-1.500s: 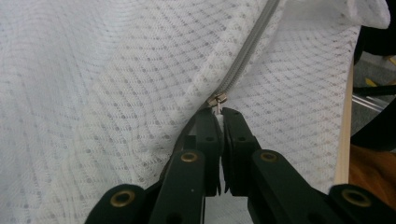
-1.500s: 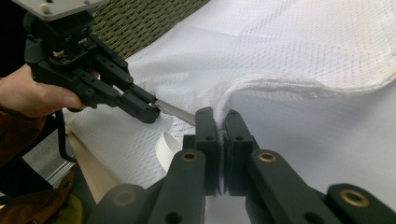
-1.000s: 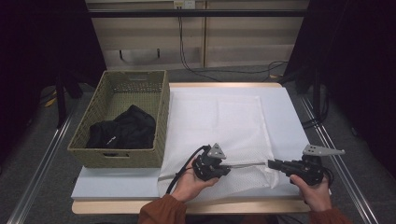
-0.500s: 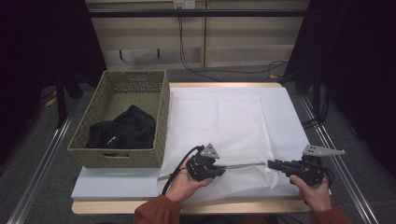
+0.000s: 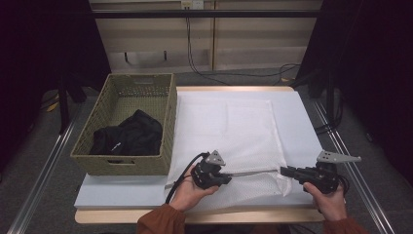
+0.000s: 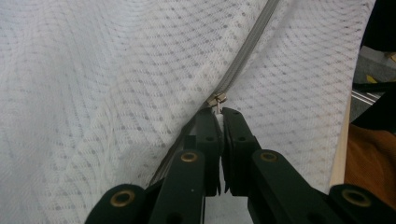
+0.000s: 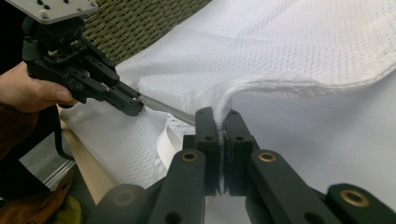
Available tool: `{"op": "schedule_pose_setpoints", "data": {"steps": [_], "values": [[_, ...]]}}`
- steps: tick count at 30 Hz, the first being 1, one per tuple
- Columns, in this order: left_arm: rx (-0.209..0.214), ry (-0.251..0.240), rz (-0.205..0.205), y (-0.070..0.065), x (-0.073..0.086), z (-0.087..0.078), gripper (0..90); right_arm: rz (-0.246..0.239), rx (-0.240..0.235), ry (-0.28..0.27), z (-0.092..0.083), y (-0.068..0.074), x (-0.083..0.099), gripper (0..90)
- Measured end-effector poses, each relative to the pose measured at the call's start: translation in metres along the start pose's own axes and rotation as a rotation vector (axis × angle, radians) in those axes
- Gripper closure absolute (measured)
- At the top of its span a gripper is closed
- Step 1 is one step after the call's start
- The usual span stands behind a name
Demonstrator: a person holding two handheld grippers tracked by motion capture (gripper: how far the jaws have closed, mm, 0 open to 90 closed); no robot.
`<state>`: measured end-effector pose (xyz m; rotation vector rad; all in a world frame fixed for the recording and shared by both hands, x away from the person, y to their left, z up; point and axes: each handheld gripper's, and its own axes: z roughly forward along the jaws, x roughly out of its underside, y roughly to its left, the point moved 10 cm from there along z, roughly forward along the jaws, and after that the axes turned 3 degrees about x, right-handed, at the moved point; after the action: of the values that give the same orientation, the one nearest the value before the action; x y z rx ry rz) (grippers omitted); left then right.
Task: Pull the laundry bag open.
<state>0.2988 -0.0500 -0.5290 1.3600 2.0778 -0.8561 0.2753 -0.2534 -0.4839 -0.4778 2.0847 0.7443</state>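
Basket on table's left side, clothing inside; mesh bag lies right of it, touching.

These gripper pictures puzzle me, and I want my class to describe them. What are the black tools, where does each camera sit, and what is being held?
A person holds a two-jaw tool in each hand. The high view looks down on the table; each gripper view looks along one tool's own jaws. On the table lies a white mesh laundry bag, beside a wicker basket holding dark clothing. The left gripper is shut on the zipper pull. The right gripper is shut on the bag's corner, holding the zipper taut between them.
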Motion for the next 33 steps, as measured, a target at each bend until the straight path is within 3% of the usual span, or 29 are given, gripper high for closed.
{"op": "schedule_pose_setpoints", "data": {"steps": [7, 19, 22, 27, 28, 30, 31, 33], "values": [[-0.008, 0.027, 0.004, 0.003, 0.003, -0.002, 86.7, -0.003, 0.004, 0.0, 0.001, 0.0, 0.0, 87.0], [-0.025, 0.027, -0.015, 0.009, 0.009, -0.008, 86.7, -0.001, 0.008, -0.002, 0.001, -0.001, 0.0, 87.0], [-0.019, 0.008, -0.025, 0.01, 0.009, -0.011, 86.7, 0.003, 0.013, -0.001, 0.0, -0.002, 0.0, 87.0], [-0.029, 0.041, -0.006, 0.011, 0.013, -0.012, 86.7, -0.001, 0.011, -0.001, 0.001, -0.002, 0.0, 87.0], [-0.032, 0.044, 0.006, 0.011, 0.014, -0.014, 86.7, 0.004, 0.007, -0.001, 0.001, -0.002, 0.0, 87.0], [-0.032, 0.023, -0.007, 0.012, 0.012, -0.016, 86.7, 0.004, 0.007, -0.001, 0.001, -0.002, 0.001, 87.0], [-0.036, 0.047, 0.005, 0.013, 0.015, -0.017, 86.7, -0.002, 0.01, -0.001, 0.001, -0.002, 0.0, 87.0], [-0.049, 0.044, 0.01, 0.014, 0.016, -0.018, 86.7, -0.001, 0.013, -0.003, 0.001, -0.002, 0.0, 87.0]]}}
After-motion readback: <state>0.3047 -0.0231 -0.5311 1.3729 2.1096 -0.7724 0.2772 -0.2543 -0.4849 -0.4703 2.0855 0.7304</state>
